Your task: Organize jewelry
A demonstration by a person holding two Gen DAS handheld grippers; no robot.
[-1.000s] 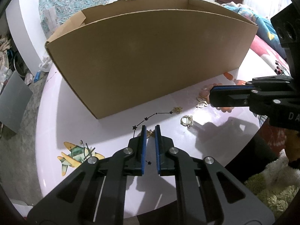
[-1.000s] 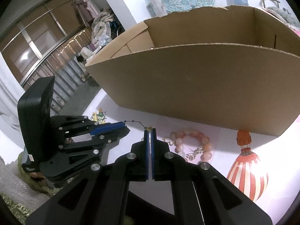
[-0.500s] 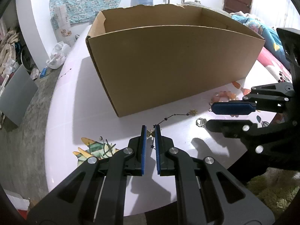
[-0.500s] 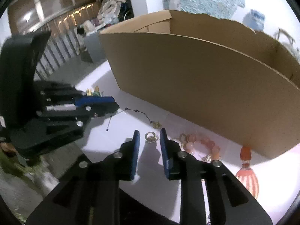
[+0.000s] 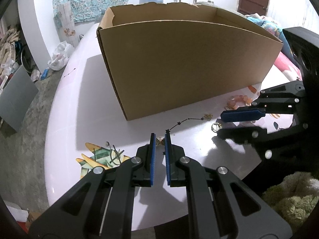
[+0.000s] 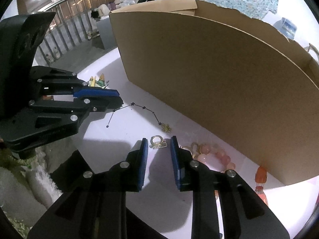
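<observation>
A thin necklace of black stars with a gold pendant lies on the white table in front of the cardboard box. My left gripper is shut on its small gold butterfly charm; in the right wrist view this gripper sits at the chain's left end. My right gripper has its jaws closing, and a gold ring charm lies on the table just ahead between the tips, untouched. The same gripper reaches in from the right. A pink bead bracelet lies right of it.
The box is open-topped and fills the back of the table. An aeroplane sticker and a balloon sticker are printed on the tabletop. The round edge is close to both grippers, with a fluffy rug below.
The right gripper went from shut to open, rolled, and shifted from the bracelet to the gold ring charm. The left gripper kept its hold on the butterfly charm.
</observation>
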